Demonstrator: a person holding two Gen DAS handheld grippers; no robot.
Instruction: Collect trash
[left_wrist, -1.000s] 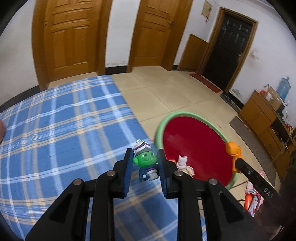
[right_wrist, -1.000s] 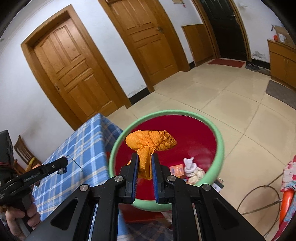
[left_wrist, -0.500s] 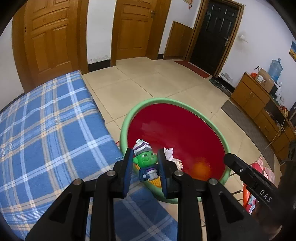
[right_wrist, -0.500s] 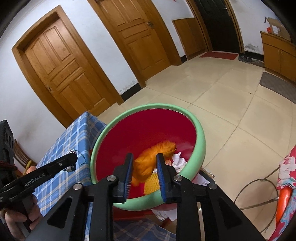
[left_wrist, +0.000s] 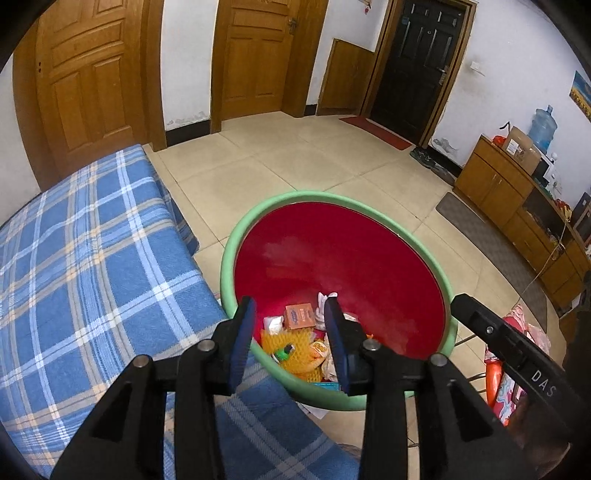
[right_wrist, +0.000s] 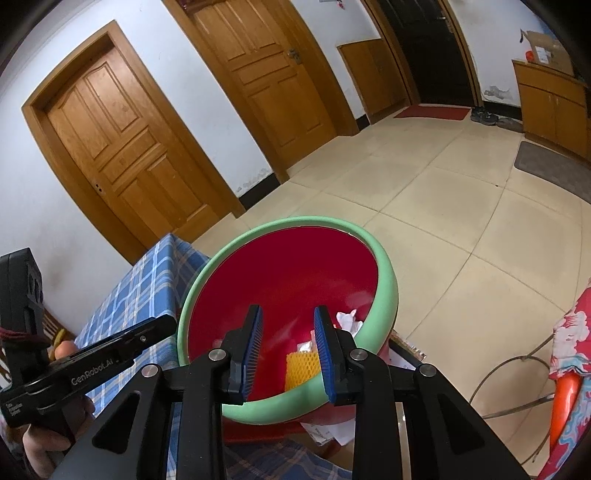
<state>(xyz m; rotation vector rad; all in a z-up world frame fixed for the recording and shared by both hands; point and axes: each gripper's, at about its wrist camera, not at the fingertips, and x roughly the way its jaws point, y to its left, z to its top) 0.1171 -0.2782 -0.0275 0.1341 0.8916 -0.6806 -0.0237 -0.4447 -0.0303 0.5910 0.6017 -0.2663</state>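
Left gripper (left_wrist: 290, 338) hangs over the near rim of the basin (left_wrist: 236, 236), jaws apart, nothing between the pads; they have just been opening. Green toy (left_wrist: 284, 352) lies in the basin, directly below the gap between the left fingers, on top of the yellow foam net (left_wrist: 295, 345). Small orange box (left_wrist: 300, 315) sits just beyond the fingertips, white crumpled tissue (left_wrist: 327, 297) past the right-hand fingertip, more wrappers packed around the net. All the trash is heaped at the basin's near side; the far red inside is bare.

Right gripper (right_wrist: 288, 338) is also over the basin's (right_wrist: 384, 266) near rim, jaws parted, nothing clamped; this pair has been opening too, earlier than the left. Yellow foam net (right_wrist: 301, 369) shows below and between its fingers, closer to the right-hand one, inside the rim. White tissue (right_wrist: 347, 319) is just right of the right-hand fingertip. The orange cloth cannot be made out clearly from this view.

Blue plaid cloth (left_wrist: 92, 266) covers the surface left of both grippers, touching the basin's left side. From the right wrist, the left gripper's body (right_wrist: 99, 358) is at left with a hand (right_wrist: 40, 443) under it. Papers (right_wrist: 332, 432) lie under the basin.
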